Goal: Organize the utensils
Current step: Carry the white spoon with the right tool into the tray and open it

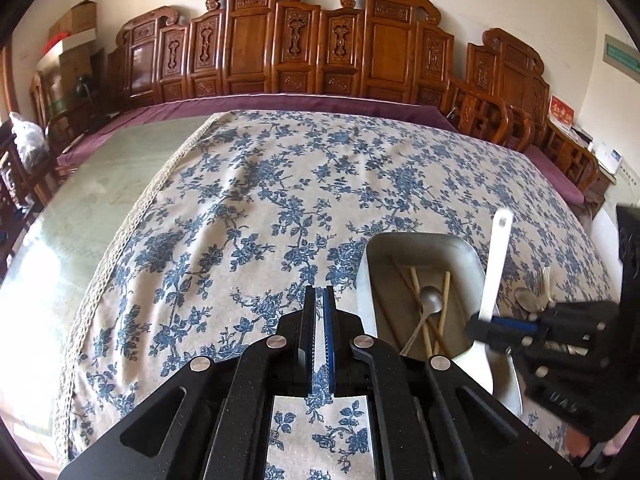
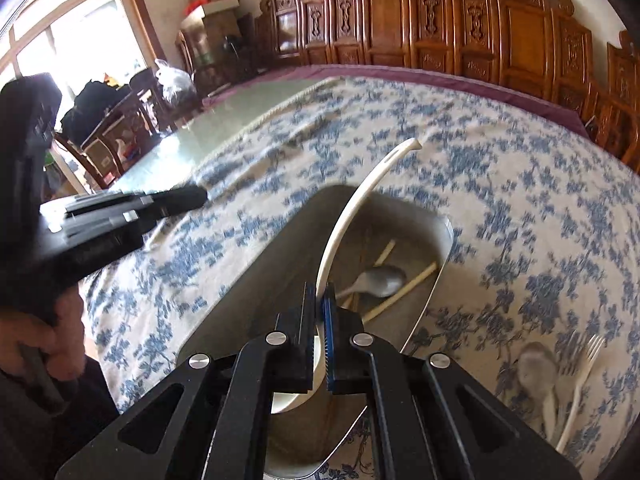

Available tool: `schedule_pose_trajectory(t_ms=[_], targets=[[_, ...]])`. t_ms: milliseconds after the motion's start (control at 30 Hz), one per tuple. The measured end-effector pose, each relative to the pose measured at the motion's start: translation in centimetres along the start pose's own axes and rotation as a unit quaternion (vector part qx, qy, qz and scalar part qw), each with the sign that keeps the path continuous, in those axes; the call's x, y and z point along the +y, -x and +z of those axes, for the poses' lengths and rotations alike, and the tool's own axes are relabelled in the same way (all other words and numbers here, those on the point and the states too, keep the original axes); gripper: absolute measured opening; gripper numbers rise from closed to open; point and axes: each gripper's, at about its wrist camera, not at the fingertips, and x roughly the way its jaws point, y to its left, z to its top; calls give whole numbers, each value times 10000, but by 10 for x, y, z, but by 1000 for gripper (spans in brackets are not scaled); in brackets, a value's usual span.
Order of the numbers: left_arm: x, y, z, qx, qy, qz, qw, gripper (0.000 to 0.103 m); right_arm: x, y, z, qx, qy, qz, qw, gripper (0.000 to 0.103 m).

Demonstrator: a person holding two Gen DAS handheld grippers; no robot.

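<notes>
A metal tray (image 1: pixel 460 246) (image 2: pixel 260 248) sits on the floral tablecloth and holds wooden chopsticks (image 1: pixel 444 292) (image 2: pixel 404 288) and a metal spoon (image 1: pixel 430 300) (image 2: pixel 380 280). My right gripper (image 2: pixel 320 300) (image 1: pixel 480 326) is shut on a long white plastic spoon (image 2: pixel 348 208) (image 1: pixel 496 264), held over the tray with its handle pointing away and its bowl near the tray's near end. My left gripper (image 1: pixel 319 300) (image 2: pixel 196 196) is shut and empty, over the cloth left of the tray. Right of the tray lie a metal spoon (image 2: pixel 536 360) (image 1: pixel 526 300) and a fork (image 2: pixel 584 380) (image 1: pixel 544 280).
The floral tablecloth (image 1: pixel 280 200) covers most of a glass-topped table (image 1: pixel 100 184). Carved wooden chairs (image 1: pixel 300 48) line the far wall. More chairs and bags stand at the left by a window (image 2: pixel 80 40).
</notes>
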Motion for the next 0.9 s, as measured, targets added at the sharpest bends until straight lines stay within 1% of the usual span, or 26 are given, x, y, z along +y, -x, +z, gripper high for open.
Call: schedule_pose_trajectory(t_ms=[133, 233, 300, 400, 500, 533, 567, 600, 633, 700, 800, 867, 900], targets=[[0, 0, 0, 5, -12, 5, 10000, 3, -4, -4, -2, 53, -114, 117, 9999, 7], [-1, -2, 0, 10, -23, 24, 10000, 3, -1, -12, -1, 244, -103, 342, 9991, 7], [-1, -2, 0, 12, -17, 38, 10000, 3, 2, -19, 0, 376, -30, 332, 9987, 7], [-2, -3, -1, 19, -14, 49, 10000, 3, 6, -25, 1, 409, 17, 268, 9988, 10], [-1, -3, -1, 26, -11, 43, 10000, 3, 6, -22, 4, 251, 13, 107, 9996, 12], [-2, -2, -1, 19, -4, 34, 10000, 3, 5, -19, 4, 172, -1, 83, 9998, 18], [-2, -2, 0, 6, -2, 23, 10000, 3, 3, -15, 5, 67, -32, 81, 9999, 22], [-3, -1, 0, -2, -5, 16, 10000, 3, 0, -11, 6, -2, -70, 88, 9999, 31], [-4, 0, 0, -12, -11, 3, 10000, 3, -2, -8, 6, -54, -107, 87, 9999, 35], [-8, 1, 0, -33, -28, -37, 10000, 3, -6, -1, 7, -107, -128, 74, 9998, 35], [-15, 3, -1, -48, -43, -148, 9999, 4, -12, 18, 3, -292, -36, -103, 9995, 35], [-23, 5, -2, -69, -104, -222, 9997, 9, -21, 33, -4, -415, -10, -252, 9988, 35], [-28, 6, -2, -84, -139, -266, 9995, 15, -25, 40, -8, -454, 1, -324, 9984, 35]])
